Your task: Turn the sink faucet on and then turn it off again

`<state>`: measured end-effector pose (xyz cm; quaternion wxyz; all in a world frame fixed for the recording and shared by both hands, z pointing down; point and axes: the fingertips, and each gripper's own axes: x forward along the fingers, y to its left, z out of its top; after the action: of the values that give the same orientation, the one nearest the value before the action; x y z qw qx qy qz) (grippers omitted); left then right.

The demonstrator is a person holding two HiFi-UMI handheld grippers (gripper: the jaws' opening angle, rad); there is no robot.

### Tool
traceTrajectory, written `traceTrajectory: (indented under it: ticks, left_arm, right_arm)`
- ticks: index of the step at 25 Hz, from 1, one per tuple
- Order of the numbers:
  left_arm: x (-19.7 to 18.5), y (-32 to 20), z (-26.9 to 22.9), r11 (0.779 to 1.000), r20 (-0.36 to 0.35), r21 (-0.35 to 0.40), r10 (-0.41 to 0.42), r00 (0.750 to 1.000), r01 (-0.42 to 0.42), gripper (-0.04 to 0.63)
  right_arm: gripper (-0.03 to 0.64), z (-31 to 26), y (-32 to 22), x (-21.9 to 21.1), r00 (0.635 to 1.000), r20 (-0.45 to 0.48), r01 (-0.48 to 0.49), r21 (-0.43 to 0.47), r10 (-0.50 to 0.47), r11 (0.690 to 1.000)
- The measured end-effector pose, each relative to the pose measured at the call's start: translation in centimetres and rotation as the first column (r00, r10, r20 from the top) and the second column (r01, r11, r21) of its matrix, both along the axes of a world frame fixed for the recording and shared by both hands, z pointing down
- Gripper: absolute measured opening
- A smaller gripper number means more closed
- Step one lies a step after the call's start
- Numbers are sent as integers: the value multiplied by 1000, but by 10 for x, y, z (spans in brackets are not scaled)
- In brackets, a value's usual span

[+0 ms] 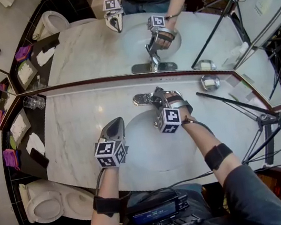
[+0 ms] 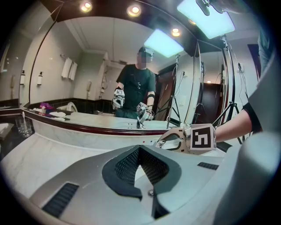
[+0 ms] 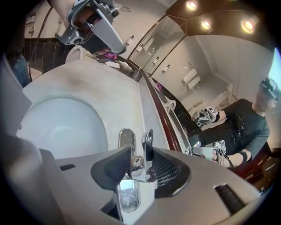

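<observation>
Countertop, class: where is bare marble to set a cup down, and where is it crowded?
Bare: the marble between the glasses and basin. Crowded: behind the basin, where the right gripper grips the faucet.

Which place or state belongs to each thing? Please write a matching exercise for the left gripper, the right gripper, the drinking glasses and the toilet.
Things:
1. left gripper
2. right gripper
3. drinking glasses
4. toilet

Places or states:
a. on the dark ledge
b. shut on the faucet handle
c. on the floor
d. shut and empty, over the marble counter

Pairs: 1-d, 2-b, 3-a, 4-c.
</observation>
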<state>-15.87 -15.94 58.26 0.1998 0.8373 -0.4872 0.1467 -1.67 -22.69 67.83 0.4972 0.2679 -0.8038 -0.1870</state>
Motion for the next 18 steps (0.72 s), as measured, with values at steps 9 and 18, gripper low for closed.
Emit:
traceTrajectory:
  ticks: [9, 18]
  left_arm:
    - [9, -1, 2, 1000, -9, -5, 13, 1000, -13, -6]
    - [17, -4, 0, 1000, -11, -4, 30, 999, -30, -5]
  right_arm:
    - [129, -5, -2, -2, 1000, -24, -3, 49, 5, 999]
    - [127, 4, 11, -11, 995, -81, 59, 37, -56, 998]
